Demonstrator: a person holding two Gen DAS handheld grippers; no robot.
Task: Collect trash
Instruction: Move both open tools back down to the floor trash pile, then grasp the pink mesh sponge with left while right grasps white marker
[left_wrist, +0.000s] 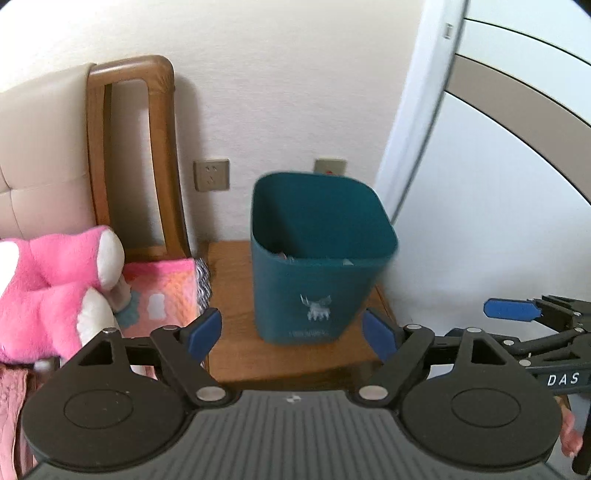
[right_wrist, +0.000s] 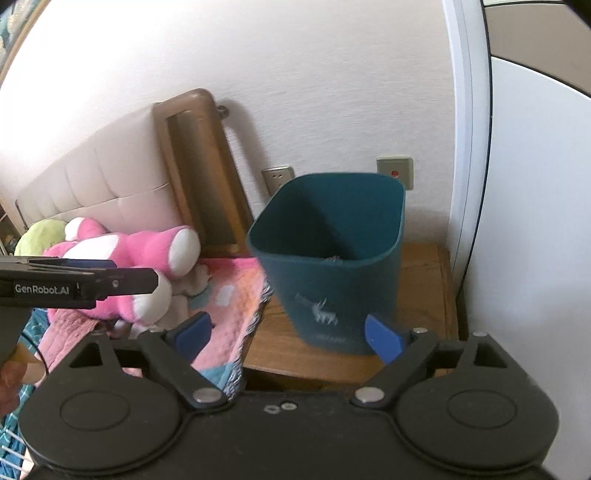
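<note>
Currently both the left gripper and right gripper are spread wide, gripping nothing. Teal trash bin stands on the wooden nightstand ahead of both, clear of the jaws.

The trash bin hides most of its contents; only a few pale scraps show above its near rim, too small to identify. Behind the bin, the wall switch is half covered. The pink plush toy, left of the bin, is cut off by the picture's edge.
</note>
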